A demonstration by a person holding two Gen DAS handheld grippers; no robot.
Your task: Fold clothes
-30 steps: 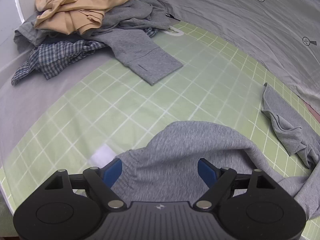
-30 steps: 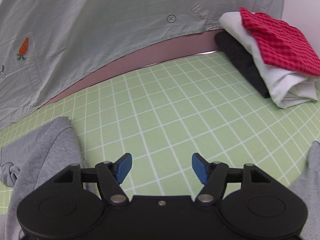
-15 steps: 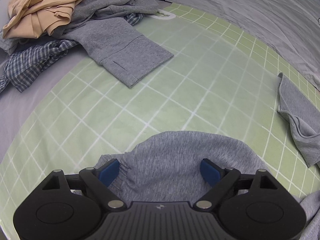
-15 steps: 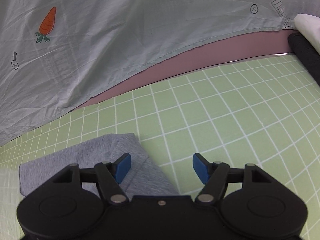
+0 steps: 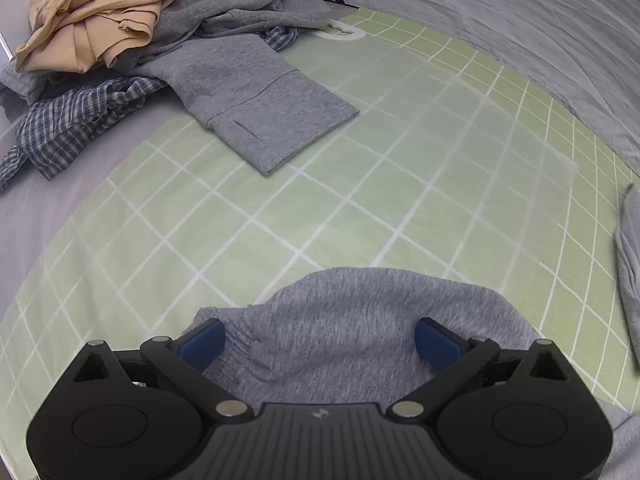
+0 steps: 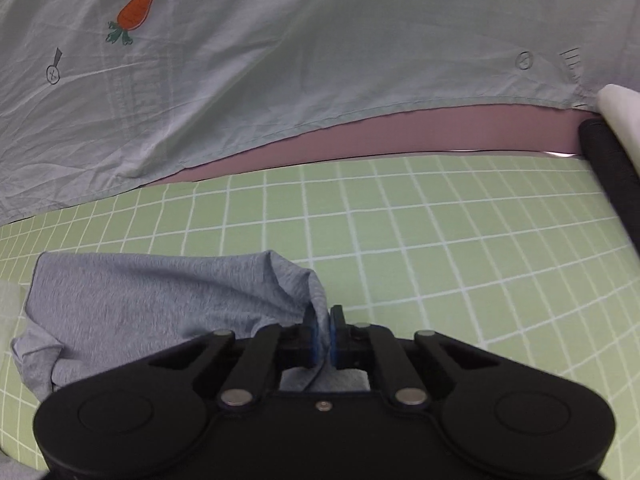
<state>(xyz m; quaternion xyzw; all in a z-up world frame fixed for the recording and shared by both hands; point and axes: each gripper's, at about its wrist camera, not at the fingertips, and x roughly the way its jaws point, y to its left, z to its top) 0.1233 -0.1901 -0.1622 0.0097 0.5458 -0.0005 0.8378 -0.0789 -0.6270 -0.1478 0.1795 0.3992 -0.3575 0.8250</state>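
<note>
Far left of the left wrist view a heap of unfolded clothes sits on the surface: one tan garment (image 5: 100, 12) on top, one grey sweatshirt (image 5: 240, 72) with a sleeve spread flat onto the mat, one blue plaid shirt (image 5: 68, 120) at the near edge, three pieces in all; a white hanger (image 5: 344, 32) pokes out behind the heap; nothing lies between the heap and the left gripper (image 5: 320, 340) but bare mat; the grey garment (image 5: 352, 320) being folded lies bunched on the green grid mat (image 5: 320, 200) directly under the left gripper, its jaws spread wide apart either side of the cloth, not gripping; another part of grey cloth shows at the right edge of that view; in the right wrist view the right gripper (image 6: 323, 332) has its jaws pressed together on a pinched fold of the same grey garment (image 6: 140, 292), the rest trailing left over the mat; far right, a stack with one white item (image 6: 620, 108) over one black item (image 6: 612, 160), only partly in frame; beyond the mat a pink strip (image 6: 400, 132), then a pale sheet (image 6: 320, 40) printed with one carrot (image 6: 136, 8) and small line drawings.
</note>
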